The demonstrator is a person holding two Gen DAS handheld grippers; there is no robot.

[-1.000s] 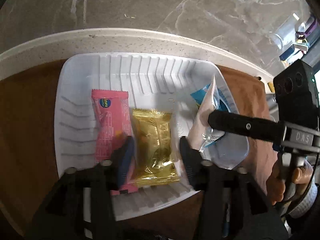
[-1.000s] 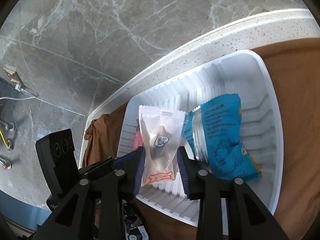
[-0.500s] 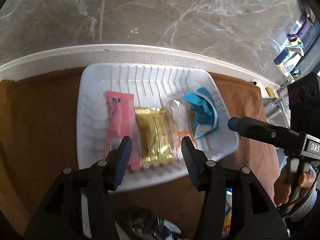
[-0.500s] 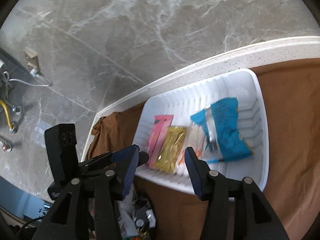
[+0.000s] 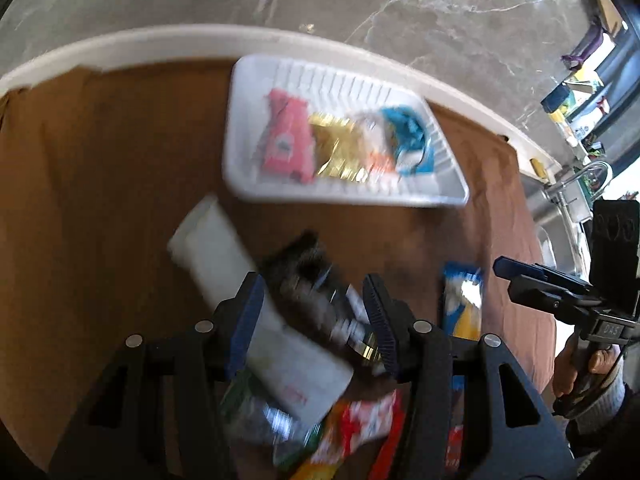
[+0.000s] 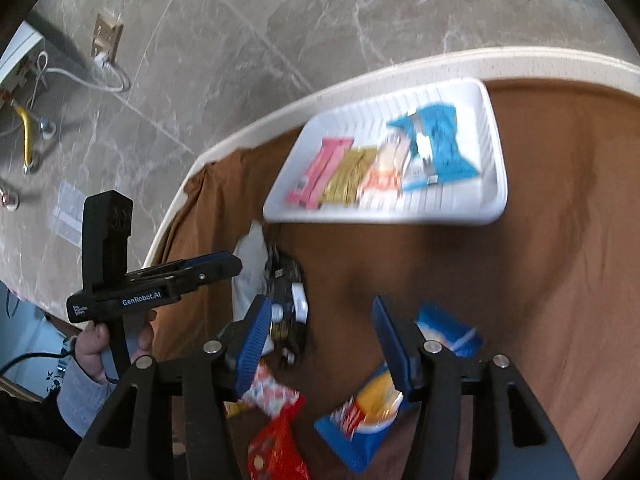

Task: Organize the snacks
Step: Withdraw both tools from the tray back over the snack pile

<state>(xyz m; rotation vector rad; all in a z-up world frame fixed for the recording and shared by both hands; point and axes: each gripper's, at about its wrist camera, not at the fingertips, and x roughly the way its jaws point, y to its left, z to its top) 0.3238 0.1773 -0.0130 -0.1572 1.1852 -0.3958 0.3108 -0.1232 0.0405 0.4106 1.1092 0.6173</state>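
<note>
A white ribbed tray lies on the brown cloth at the far side. In it, side by side, lie a pink packet, a gold packet, a clear packet with orange print and a blue packet. My left gripper hangs open over a dark packet in a loose pile, not touching it. My right gripper has its jaws opening, with only brown cloth beneath them.
Loose snacks lie near the front: a white packet, blue-and-yellow packets and red packets. A cream counter edge borders the cloth below a marble wall. A sink and tap stand at the right.
Both grippers have pulled back from the tray. The right one let go of the clear packet, which now lies between the gold and blue ones. The loose pile has come into view.
</note>
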